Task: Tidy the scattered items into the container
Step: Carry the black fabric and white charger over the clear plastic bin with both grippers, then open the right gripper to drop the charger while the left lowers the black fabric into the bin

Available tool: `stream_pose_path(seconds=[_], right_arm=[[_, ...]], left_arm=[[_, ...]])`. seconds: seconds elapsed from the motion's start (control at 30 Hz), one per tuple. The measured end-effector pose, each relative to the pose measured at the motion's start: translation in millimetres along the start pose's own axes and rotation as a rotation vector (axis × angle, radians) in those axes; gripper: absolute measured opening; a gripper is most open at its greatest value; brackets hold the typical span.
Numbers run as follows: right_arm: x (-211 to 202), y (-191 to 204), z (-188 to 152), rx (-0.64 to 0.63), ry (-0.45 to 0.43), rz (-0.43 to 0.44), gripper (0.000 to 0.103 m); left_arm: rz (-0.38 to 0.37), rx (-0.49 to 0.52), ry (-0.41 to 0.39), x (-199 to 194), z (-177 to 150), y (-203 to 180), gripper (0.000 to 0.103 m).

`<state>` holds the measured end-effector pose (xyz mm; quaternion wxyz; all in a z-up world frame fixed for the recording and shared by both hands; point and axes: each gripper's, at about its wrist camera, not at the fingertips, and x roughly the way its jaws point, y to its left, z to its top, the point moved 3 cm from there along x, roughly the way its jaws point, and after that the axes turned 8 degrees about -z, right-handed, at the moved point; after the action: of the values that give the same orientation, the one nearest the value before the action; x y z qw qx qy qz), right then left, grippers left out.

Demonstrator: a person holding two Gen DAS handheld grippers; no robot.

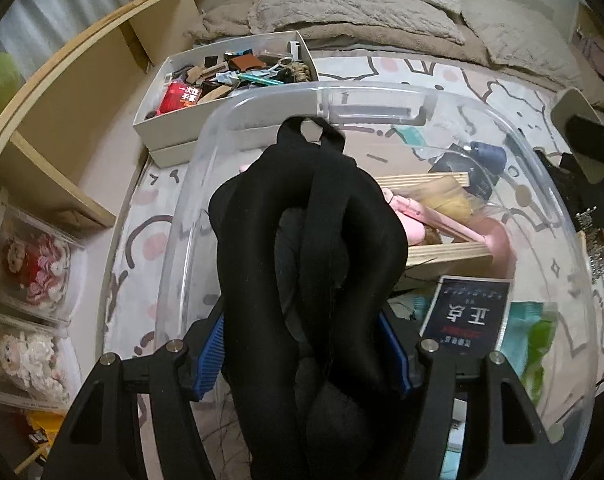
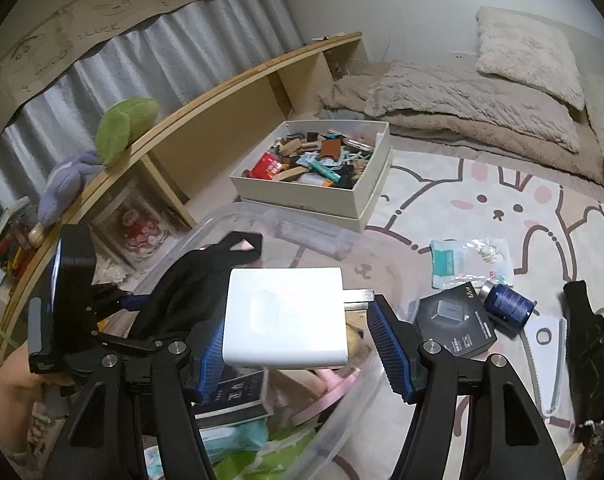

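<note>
Left wrist view shows the left gripper (image 1: 313, 360) with its jaws clamped on a black padded thing (image 1: 302, 248) with a loop on top. It hangs over the left side of the clear tub (image 1: 381, 92), which sits on the bunny rug (image 1: 381, 68). Inside the tub, from left to right, lie a wooden rack (image 1: 441, 248), a pink thing (image 1: 497, 236) and a dark book (image 1: 467, 312). The book's big letters look upside down from here and seem to read "正卓"; the small print is too blurry.

Beyond the tub's far left corner stands a white box (image 1: 170, 120) full of small things. A red packet (image 1: 180, 98) in it has white writing, perhaps "一次性手套".

Right wrist view shows the right gripper (image 2: 298, 344) with its jaws clamped on a white charger (image 2: 286, 316), one pad on the body and one on the metal prongs. It hovers over the tub's near edge. On the rug to the right still lie a small black box (image 2: 455, 322) marked "65W", a blue can (image 2: 507, 306) and a clear packet (image 2: 471, 258).

What could go wrong: the charger may slip, because the prongs are thin and smooth. The floppy black thing may catch on the tub's rim and fall outside. The two grippers are close together and could bump.
</note>
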<state>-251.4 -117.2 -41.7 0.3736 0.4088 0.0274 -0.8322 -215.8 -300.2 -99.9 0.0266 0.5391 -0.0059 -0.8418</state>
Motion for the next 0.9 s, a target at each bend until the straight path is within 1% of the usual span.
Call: stream_pose_path(seconds=[0.13,0.2,0.3,0.4,0.47,0.53,0.57,0.6,0.67,0.73,0.77,0.8,0.9], right_arm=[[12.6,-5.7,1.9,0.017,0.019,-0.002,0.067],[20.3,-6.7,2.7,0.022,0.031,0.004,0.067],[31.0,-6.7,4.8,0.012,0.043,-0.005,0.067],[41.1,-5.7,6.5,-0.002,0.045,-0.02,0.067],[47.2,-3.9,8.1,-0.021,0.046,-0.044,0.067],[50.4,-2.7,9.0,-0.046,0.038,-0.07,0.07],[48.7,-2.4,10.7,-0.054,0.015,-0.086,0.075],[47.1,-2.8,12.7,-0.055,-0.003,-0.093,0.086],[36.6,-4.6,19.0,-0.051,-0.05,-0.095,0.097],[26.2,-8.3,25.3,-0.037,-0.082,-0.085,0.097],[21.5,-10.3,27.7,-0.031,-0.094,-0.082,0.097],[17.1,-11.6,30.2,-0.028,-0.105,-0.081,0.097],[7.8,-13.7,33.4,-0.019,-0.128,-0.077,0.097]], left_arm=[[0.046,0.044,0.012,6.4,2.6,-5.8,0.068],[0.077,0.074,0.013,10.6,1.8,-8.9,0.072],[0.108,0.101,0.011,13.6,0.3,-11.6,0.074],[0.106,0.103,0.006,13.8,0.1,-10.4,0.075],[0.098,0.101,0.005,12.6,0.4,-9.3,0.076],[0.09,0.104,0.004,11.4,-0.1,-10.4,0.078],[0.086,0.11,0.004,10.9,0.0,-11.6,0.079],[0.089,0.116,0.004,10.4,0.0,-12.9,0.08],[0.092,0.129,0.004,9.3,-0.2,-16.1,0.082],[0.105,0.137,-0.001,6.9,0.2,-19.2,0.085],[0.13,0.146,-0.01,4.5,0.8,-20.3,0.093],[0.144,0.154,-0.02,2.0,1.5,-21.4,0.094],[0.157,0.168,-0.04,-6.3,2.6,-23.9,0.094]])
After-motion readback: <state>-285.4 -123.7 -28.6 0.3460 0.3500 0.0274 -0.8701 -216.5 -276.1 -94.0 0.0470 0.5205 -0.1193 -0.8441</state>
